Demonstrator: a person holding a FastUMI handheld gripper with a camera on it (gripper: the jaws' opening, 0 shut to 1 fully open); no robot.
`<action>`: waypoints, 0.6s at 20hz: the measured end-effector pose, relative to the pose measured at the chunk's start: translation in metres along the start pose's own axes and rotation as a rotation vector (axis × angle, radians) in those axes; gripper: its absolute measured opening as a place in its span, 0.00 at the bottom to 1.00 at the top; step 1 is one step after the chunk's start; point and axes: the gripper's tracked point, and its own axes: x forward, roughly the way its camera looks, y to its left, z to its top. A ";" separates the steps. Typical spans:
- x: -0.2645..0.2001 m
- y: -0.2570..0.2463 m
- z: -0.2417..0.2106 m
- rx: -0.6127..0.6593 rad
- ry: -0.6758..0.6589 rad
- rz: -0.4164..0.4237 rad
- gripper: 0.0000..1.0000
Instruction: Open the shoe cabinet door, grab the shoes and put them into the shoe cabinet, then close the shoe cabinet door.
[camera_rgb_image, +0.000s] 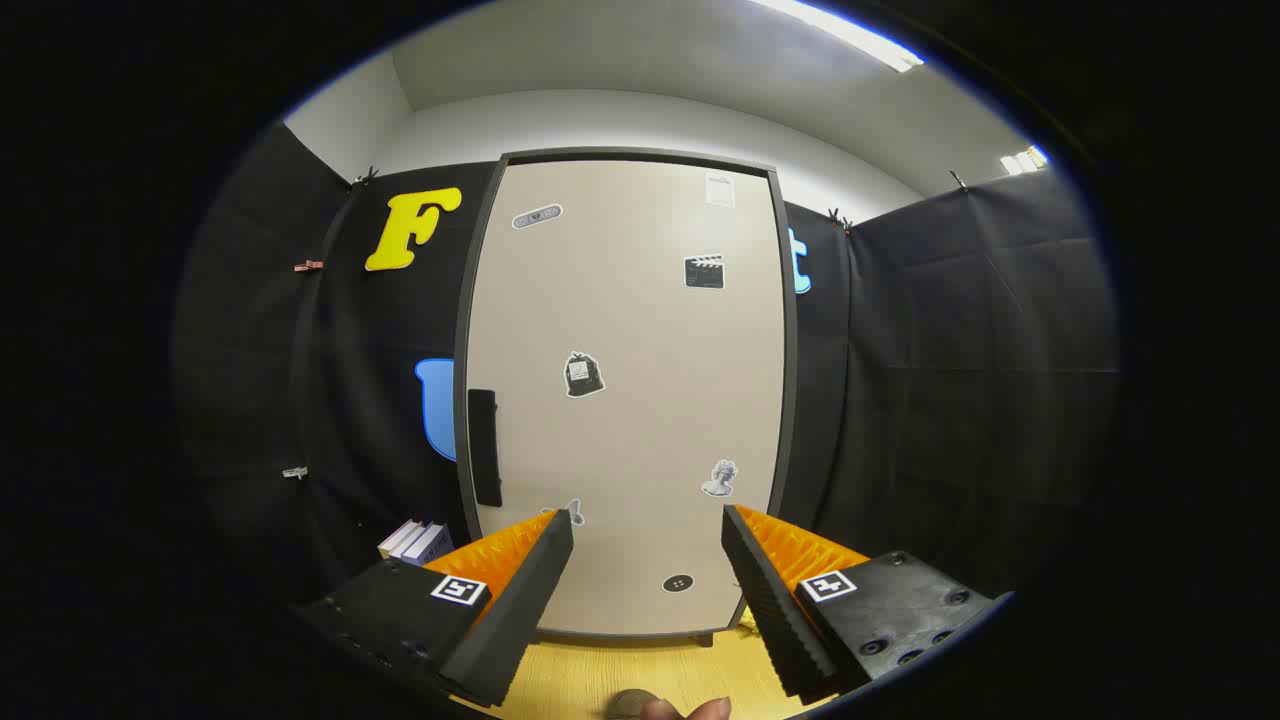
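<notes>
My gripper (648, 540) spread, empty; cabinet door (625, 400) shut ahead, handle (484, 446) ten o'clock. Shoes possibly behind me; all steps remain.

I see a light wooden surface (610, 675) carrying the shoe cabinet (625, 400), door closed, standing upright on it. Left of the cabinet, what may be stacked books (415, 541) rest there.
</notes>
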 end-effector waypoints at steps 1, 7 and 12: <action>0.000 0.001 0.000 -0.002 0.001 0.001 0.98; 0.002 0.003 -0.002 -0.006 0.002 0.001 0.98; 0.001 0.002 -0.001 -0.009 0.000 -0.004 0.98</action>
